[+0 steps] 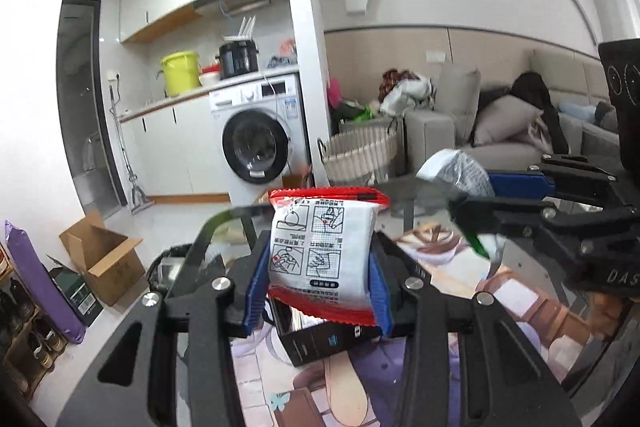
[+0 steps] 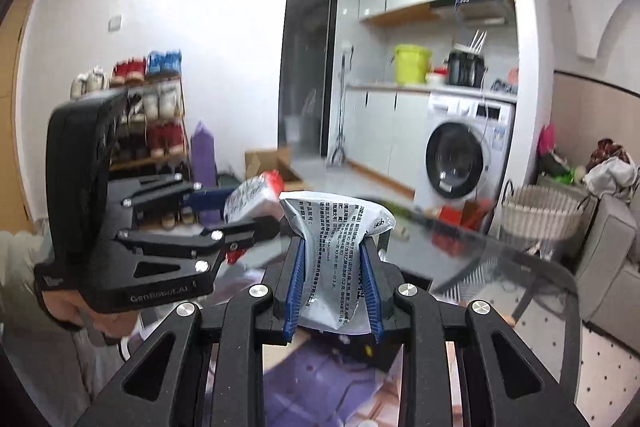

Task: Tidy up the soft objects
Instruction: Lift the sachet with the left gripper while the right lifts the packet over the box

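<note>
A red-edged white sachet (image 1: 322,255), printed with instruction drawings, sits low in the centre of the left wrist view, pinched between the blue pads (image 1: 256,291) of the left gripper (image 1: 318,287). Its top seam rises above the fingertips and its lower seam hangs just over a small open black box (image 1: 320,341) standing on the glass table (image 1: 520,291). In the right wrist view the same sachet (image 2: 252,197) shows at centre left, held aloft by the left gripper (image 2: 244,211), whose black body fills the left side of the frame.

A silver foil pouch (image 2: 336,259) covered in fine print stands at the centre of the right wrist view, squeezed at its waist between the blue pads (image 2: 294,283) of the right gripper (image 2: 332,287), so that its top bulges above them. The left wrist view shows this pouch (image 1: 460,173) at right of centre, clamped by the right gripper (image 1: 472,195), raised above the table. The two packets are near each other but apart.

Both grippers are closed firmly on their packets, the jaws narrowed to the packets' thickness.

Beneath the glass lies a printed cartoon mat (image 1: 340,387). Behind, a washing machine (image 1: 256,143) sits at centre, a woven laundry basket (image 1: 360,155) to its right, a grey sofa (image 1: 500,123) further right, and an open cardboard box (image 1: 104,259) on the floor at lower left. A shoe rack (image 2: 148,119) stands at upper left in the right wrist view.
</note>
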`<state>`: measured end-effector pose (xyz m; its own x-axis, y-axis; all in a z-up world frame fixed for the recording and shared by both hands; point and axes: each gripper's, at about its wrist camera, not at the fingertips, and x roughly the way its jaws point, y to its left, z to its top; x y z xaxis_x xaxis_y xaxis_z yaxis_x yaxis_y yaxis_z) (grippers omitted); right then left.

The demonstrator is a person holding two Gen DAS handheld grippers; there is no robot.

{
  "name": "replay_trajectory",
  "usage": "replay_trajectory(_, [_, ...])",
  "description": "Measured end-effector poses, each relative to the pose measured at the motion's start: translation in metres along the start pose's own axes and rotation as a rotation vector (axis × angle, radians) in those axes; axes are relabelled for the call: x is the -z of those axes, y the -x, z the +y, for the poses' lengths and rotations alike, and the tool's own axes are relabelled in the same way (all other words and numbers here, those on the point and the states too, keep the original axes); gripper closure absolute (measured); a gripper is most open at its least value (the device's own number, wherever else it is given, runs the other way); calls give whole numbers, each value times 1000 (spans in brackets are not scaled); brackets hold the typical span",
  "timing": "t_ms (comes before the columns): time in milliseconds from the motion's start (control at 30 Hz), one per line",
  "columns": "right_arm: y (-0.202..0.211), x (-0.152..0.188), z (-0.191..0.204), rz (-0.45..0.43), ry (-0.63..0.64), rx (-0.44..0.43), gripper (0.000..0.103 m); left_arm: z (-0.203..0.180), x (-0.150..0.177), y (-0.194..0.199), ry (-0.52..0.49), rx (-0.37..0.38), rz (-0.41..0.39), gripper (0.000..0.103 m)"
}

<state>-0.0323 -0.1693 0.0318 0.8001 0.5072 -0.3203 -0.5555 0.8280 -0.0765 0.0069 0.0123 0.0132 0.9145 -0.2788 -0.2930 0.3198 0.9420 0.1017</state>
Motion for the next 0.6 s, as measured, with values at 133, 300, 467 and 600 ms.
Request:
replay_trajectory(133, [16,-6,-1,-84,-9,39,76,2,-1,5,-12,-16,-20,61])
replay_trajectory(300, [24,-9,-4,-92,-36,71,76,4,-1,4,-4,-20,-19,61])
replay_trajectory(467, [24,-7,-10,-88,-68,75,76,3,-1,4,9,-23,-16,61])
replay_trajectory(600, [25,-5,-10,-96,-49,64,76,-5,-3,2,6,-25,-13,61])
